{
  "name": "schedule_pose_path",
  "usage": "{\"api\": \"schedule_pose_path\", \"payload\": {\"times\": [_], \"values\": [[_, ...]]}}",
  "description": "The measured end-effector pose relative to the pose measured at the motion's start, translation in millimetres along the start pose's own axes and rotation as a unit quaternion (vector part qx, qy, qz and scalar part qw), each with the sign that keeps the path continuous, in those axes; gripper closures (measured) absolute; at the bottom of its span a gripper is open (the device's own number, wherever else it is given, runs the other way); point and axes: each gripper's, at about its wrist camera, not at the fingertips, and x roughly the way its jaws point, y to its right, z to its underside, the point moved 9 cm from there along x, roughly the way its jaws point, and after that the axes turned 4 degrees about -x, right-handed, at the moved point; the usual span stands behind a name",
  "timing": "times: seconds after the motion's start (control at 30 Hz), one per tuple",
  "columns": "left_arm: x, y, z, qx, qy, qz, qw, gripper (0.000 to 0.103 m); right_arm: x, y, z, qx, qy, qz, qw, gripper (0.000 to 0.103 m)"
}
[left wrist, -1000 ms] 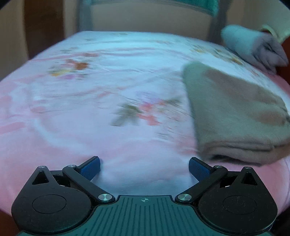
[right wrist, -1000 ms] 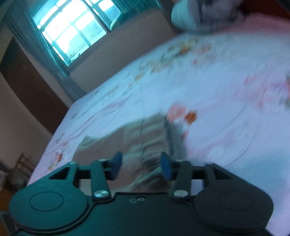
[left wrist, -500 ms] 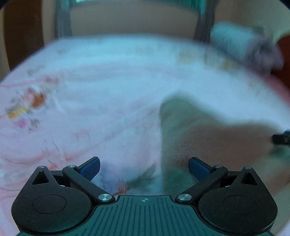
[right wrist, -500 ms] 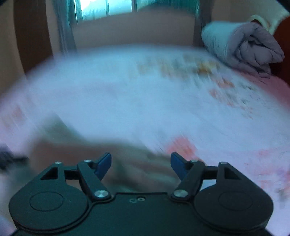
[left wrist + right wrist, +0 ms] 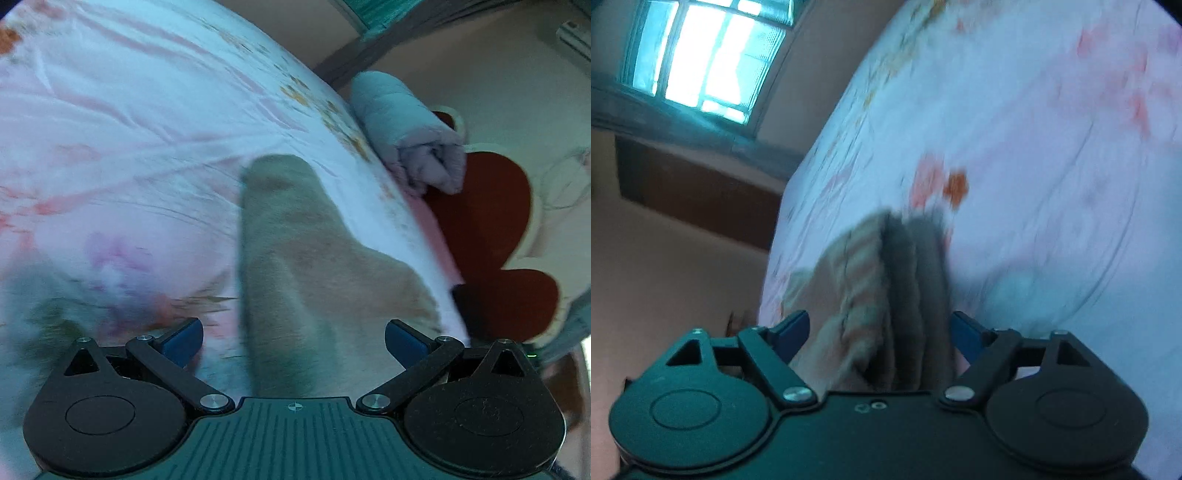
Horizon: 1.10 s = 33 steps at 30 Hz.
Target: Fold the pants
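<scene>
The folded beige-grey pants point(image 5: 291, 266) lie on the pink floral bed sheet point(image 5: 110, 147). In the left wrist view my left gripper point(image 5: 293, 338) is open, its blue pads on either side of the near end of the pants. In the right wrist view the pants point(image 5: 886, 291) show stacked folded layers. My right gripper point(image 5: 881, 330) is open with the folded edge between its pads, not clamped. Both views are tilted and blurred.
A rolled grey-white blanket point(image 5: 410, 136) lies at the far right edge of the bed, beside a red headboard point(image 5: 487, 221). A window point(image 5: 701, 55) and a dark wooden cabinet point(image 5: 701, 199) stand beyond the bed's far side.
Both grippers have swung and tilted, and closed in on the folded pants, which now lie between the pads of each. Both stay open.
</scene>
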Motion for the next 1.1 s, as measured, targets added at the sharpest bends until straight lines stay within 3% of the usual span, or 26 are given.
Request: {"api": "schedule_pose_path", "payload": {"times": [0.03,0.1,0.53,0.6,0.67,0.73,0.93,1.03,1.1], "values": [[6.9,2.4,1.7,0.004,-0.013,0.005,0.9999,0.0,8.0,2.9,4.5,0.0,-0.012,0.019,1.0,0.034],[19.6,2.5,2.7,0.018,-0.028,-0.003,0.9995,0.0,23.3,5.9,10.8,0.012,-0.032,0.012,0.999,0.039],[37.3,1.4,-6.5,0.018,-0.038,0.004,0.9991,0.002,59.1,4.1,4.1,0.035,-0.055,-0.037,0.997,0.04],[33.1,-2.4,-8.2,0.019,-0.042,-0.008,0.9989,0.02,59.6,2.7,-0.3,0.027,-0.065,-0.033,0.997,0.044],[24.2,-15.7,-10.3,0.005,-0.042,-0.013,0.999,0.045,49.9,2.5,-0.1,0.02,-0.072,-0.03,0.997,0.044],[18.6,-29.3,-11.7,-0.025,-0.041,0.004,0.9988,0.05,36.5,7.4,1.0,0.025,-0.063,-0.027,0.997,0.045],[26.4,-30.8,-13.0,-0.032,-0.039,0.018,0.9986,0.048,31.4,15.7,5.7,0.076,-0.04,-0.046,0.995,0.04],[29.8,-30.4,-13.8,-0.038,-0.042,0.021,0.9982,0.043,42.7,7.6,4.1,0.076,-0.044,-0.073,0.993,0.016],[32.5,-26.2,-13.8,-0.037,-0.042,0.021,0.9982,0.034,53.4,-1.0,2.2,0.055,-0.058,-0.062,0.995,0.012]]}}
